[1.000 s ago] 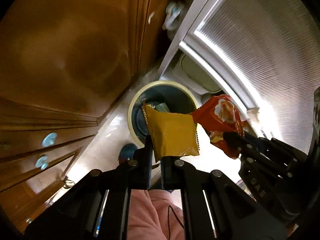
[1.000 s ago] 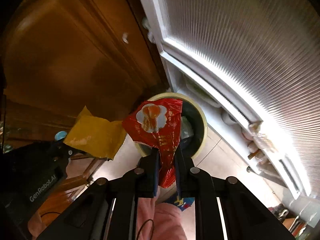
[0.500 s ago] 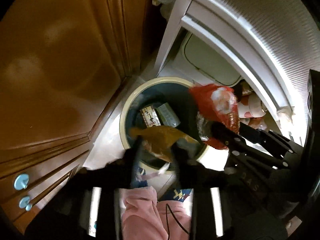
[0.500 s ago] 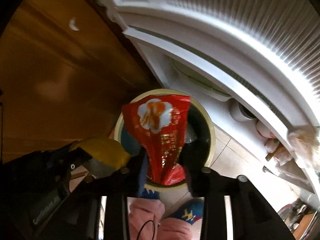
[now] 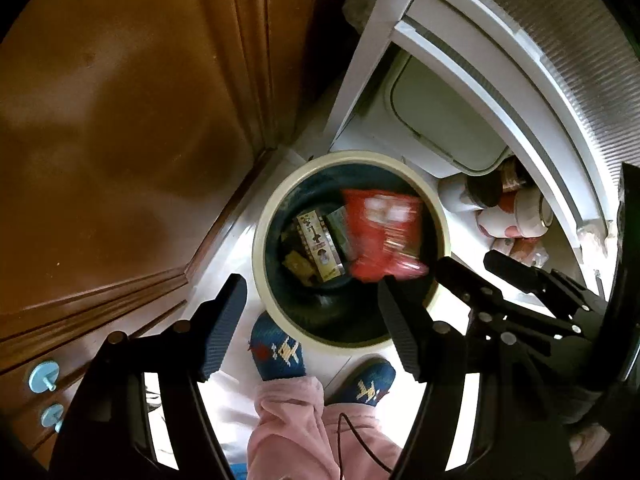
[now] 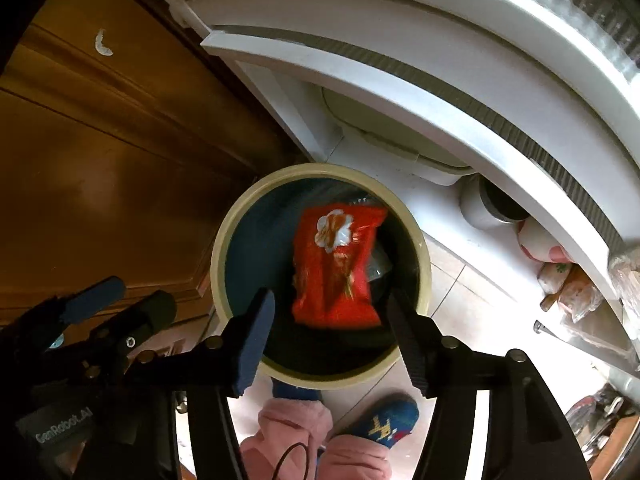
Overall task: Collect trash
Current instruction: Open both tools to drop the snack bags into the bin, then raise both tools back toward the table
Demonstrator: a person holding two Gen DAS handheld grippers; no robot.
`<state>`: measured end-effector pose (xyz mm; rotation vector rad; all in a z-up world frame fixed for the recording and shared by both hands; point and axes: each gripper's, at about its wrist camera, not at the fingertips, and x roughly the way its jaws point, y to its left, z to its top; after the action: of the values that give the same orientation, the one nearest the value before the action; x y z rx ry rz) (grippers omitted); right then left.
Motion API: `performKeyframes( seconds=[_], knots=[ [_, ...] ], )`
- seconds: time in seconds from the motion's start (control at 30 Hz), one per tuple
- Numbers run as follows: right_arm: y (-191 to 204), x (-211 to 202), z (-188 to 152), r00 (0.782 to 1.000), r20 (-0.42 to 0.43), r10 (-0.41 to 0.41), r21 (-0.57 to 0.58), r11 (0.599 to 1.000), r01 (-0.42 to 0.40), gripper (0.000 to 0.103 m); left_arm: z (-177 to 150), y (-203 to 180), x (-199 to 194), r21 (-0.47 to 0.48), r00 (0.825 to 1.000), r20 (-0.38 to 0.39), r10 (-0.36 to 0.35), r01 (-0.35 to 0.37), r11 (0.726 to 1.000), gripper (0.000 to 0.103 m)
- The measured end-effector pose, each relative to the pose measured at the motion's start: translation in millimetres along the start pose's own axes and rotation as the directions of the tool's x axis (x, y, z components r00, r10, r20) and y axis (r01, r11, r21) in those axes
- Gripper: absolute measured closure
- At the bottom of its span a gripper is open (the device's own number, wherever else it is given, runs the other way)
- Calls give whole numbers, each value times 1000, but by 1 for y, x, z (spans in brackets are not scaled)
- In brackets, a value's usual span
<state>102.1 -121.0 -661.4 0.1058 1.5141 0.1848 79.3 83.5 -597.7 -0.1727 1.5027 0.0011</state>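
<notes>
A round bin with a cream rim (image 5: 259,248) (image 6: 218,272) stands on the floor right below both grippers. The red snack bag (image 5: 384,240) (image 6: 336,268) is loose and blurred inside the bin's mouth, touching no finger. The yellow wrapper (image 5: 298,266) lies deep in the bin beside a patterned box (image 5: 318,244). My left gripper (image 5: 312,312) hangs over the near rim, its jaws opening, with nothing between them. My right gripper (image 6: 332,312) is also opening over the bin; the red bag shows below the gap between its fingers. Each gripper shows in the other's view: the right (image 5: 480,276), the left (image 6: 120,300).
A brown wooden cabinet (image 5: 120,140) rises left of the bin. A white door frame with ribbed glass (image 6: 440,80) curves along the right. A white lidded container (image 5: 440,124) and some cups (image 5: 520,216) sit behind the bin. A person's blue-socked feet (image 5: 276,350) (image 6: 384,420) stand near it.
Both grippers sank toward the bin and went from shut to open. The yellow wrapper left the left jaws and fell in. The red bag slipped from the right jaws into the bin's mouth.
</notes>
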Motion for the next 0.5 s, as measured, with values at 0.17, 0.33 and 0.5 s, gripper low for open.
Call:
performKeyframes(
  seconds=[0.17, 0.33, 0.5],
  knots=[
    [-1, -14, -5, 1000, -1, 2, 9, 1000, -2, 43, -4, 1, -11, -11, 1000, -3, -2, 2, 1000, 38],
    [0, -50, -11, 1000, 8, 8, 20, 1000, -8, 43, -8, -4, -34, -4, 1000, -1, 2, -2, 1000, 38],
    [0, -99, -22, 999, 32, 15, 26, 1000, -16, 43, -12, -15, -81, 13, 1000, 21, -5, 5, 1000, 38]
  ],
)
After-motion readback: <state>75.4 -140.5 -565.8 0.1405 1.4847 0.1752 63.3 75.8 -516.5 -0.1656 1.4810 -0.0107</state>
